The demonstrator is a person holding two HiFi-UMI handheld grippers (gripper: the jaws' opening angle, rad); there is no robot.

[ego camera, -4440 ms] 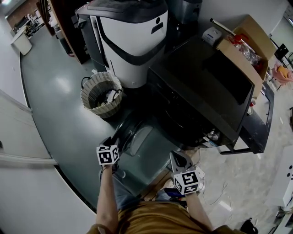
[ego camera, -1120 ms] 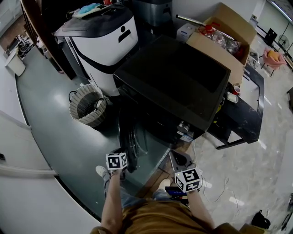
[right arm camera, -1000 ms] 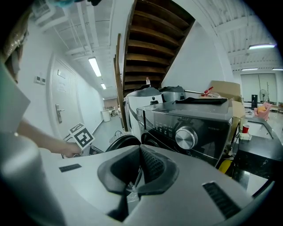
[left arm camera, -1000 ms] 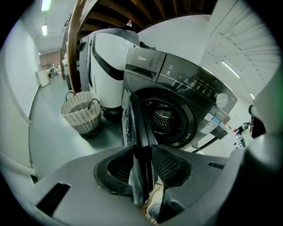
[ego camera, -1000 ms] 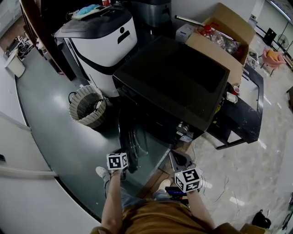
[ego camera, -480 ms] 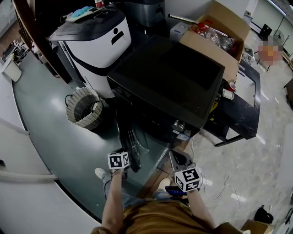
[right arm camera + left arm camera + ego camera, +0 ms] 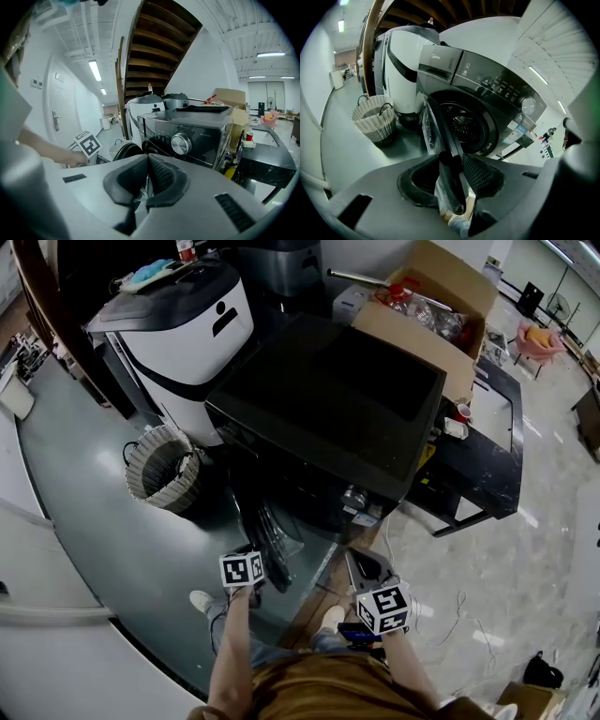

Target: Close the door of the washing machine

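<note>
A dark front-loading washing machine (image 7: pixel 328 418) stands in the middle of the head view. Its round door (image 7: pixel 272 540) juts out from the front, partly open, and the drum opening (image 7: pixel 461 126) shows behind it. My left gripper (image 7: pixel 260 582) is at the door's outer edge. In the left gripper view that rim (image 7: pixel 440 136) runs between the jaws of the left gripper (image 7: pixel 457 168), which are opening, with a gap at the left pad. My right gripper (image 7: pixel 361 565) hangs to the right of the door; in its own view the right gripper (image 7: pixel 146 161) is shut on nothing.
A wicker basket (image 7: pixel 159 465) sits on the floor left of the washer, in front of a white and black machine (image 7: pixel 178 343). A cardboard box (image 7: pixel 427 306) and a low black table (image 7: pixel 478 456) stand to the right. Thin cables (image 7: pixel 450 615) lie on the floor.
The door has swung from wide open to about edge-on towards the washer. Over the last second my left gripper crept a little further towards the machine; the right gripper hardly moved.
</note>
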